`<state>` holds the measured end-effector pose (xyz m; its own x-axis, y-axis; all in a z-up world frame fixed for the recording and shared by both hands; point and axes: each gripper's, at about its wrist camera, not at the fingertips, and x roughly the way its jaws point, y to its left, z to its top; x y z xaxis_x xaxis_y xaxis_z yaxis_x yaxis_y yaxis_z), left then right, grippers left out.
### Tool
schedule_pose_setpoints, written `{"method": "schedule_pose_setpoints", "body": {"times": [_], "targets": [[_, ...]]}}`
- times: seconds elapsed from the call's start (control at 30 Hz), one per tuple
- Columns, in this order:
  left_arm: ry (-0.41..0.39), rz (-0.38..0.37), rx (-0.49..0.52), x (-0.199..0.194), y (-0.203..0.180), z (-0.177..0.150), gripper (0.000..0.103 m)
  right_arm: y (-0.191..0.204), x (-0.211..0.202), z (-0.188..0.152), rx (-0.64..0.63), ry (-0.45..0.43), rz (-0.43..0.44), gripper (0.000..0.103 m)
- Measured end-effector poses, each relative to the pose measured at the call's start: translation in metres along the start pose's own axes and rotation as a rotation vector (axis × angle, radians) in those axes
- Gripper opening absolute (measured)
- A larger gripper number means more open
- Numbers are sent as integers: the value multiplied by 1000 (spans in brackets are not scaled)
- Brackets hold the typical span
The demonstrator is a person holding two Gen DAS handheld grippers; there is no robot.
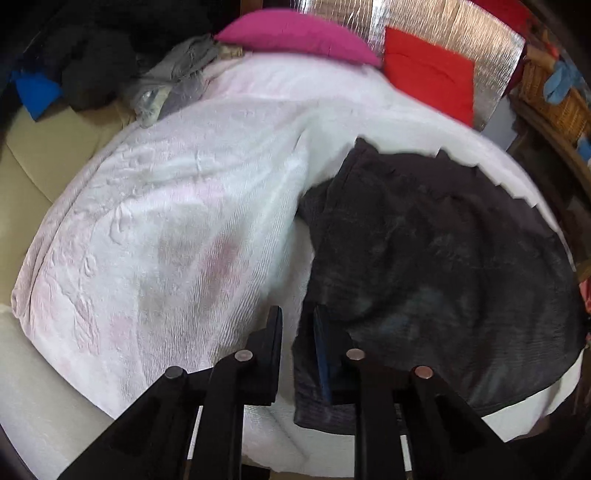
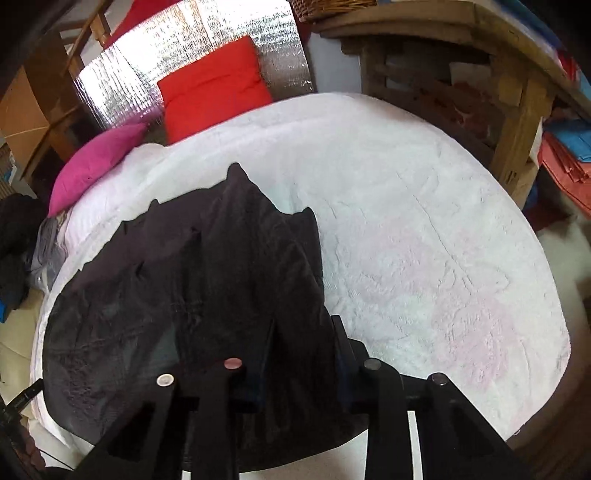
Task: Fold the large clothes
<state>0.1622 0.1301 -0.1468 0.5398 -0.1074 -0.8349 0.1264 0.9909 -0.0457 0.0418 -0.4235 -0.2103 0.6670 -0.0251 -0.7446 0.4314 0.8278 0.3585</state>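
A large dark garment [image 1: 443, 258] lies crumpled on a white bedcover [image 1: 166, 221]. In the left wrist view it fills the right half. My left gripper [image 1: 298, 317] sits at its near left edge, jaws close together, with the edge of the cloth running down between them. In the right wrist view the garment [image 2: 203, 277] covers the left half of the bedcover [image 2: 424, 240]. My right gripper [image 2: 304, 325] is at its near right corner, shut on a bunched fold of the dark cloth that hides the left finger's tip.
A pink cushion [image 1: 299, 35] and a red cushion [image 1: 428, 74] lie at the far end against a silver foil panel [image 2: 192, 55]. Grey and black clothes [image 1: 177, 81] are piled at the far left. A wooden table [image 2: 517, 110] stands beside the bed.
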Motion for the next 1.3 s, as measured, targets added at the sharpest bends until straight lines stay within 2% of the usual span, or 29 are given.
{"method": "schedule_pose_setpoints", "body": {"times": [0.07,0.13,0.17,0.2,0.27,0.3,0.37,0.47,0.63,0.67,0.7,0.77,0.8,0.87,0.93,1.0,1.07,1.13,1.2,1.3], "targets": [[59,-11,-29,12,3,-4,21,-4,6,-2,5,22,-4,30],[59,-18,-52,11,7,-3,28,-6,1,0,19,3,20,30],[58,-17,-58,9,8,-3,43,-7,-1,1,27,2,32,31],[57,-14,-76,8,11,-3,61,-10,-2,1,43,7,47,31],[54,-28,-124,4,20,-6,71,-15,-4,-1,72,28,55,37],[53,-61,-154,1,26,-9,71,-16,-4,-2,76,31,58,48],[54,-75,-167,0,30,-14,71,-18,-9,-5,71,19,73,74],[49,-54,-147,-3,27,-25,71,-17,-16,-13,45,-10,66,75],[22,29,-40,-2,13,-37,71,-10,-7,-32,-38,25,20,74],[19,38,-25,0,9,-36,69,-8,-6,-34,-56,27,7,71],[18,38,-23,1,10,-34,57,-6,-7,-34,-69,21,3,59],[9,20,-17,2,5,-31,46,-6,-12,-35,-73,8,10,50],[1,16,-11,3,2,-30,46,-5,-17,-35,-78,-16,-2,44],[-4,57,22,8,-6,-30,48,-6,-23,-36,-79,-42,-10,41],[26,76,48,15,-13,-33,48,-10,-18,-36,-67,-27,-6,41],[16,87,52,14,-16,-33,48,-13,-12,-34,-45,4,5,42],[13,85,40,9,-14,-33,50,-15,-17,-31,-27,-6,19,46],[-7,96,13,-3,-13,-38,56,-17,-26,-29,2,-20,46,54],[-34,106,12,-14,-15,-42,72,-18,-39,-29,32,-52,81,58],[-124,144,61,-39,-34,-52,78,-9,-63,-34,18,-138,104,70]]}}
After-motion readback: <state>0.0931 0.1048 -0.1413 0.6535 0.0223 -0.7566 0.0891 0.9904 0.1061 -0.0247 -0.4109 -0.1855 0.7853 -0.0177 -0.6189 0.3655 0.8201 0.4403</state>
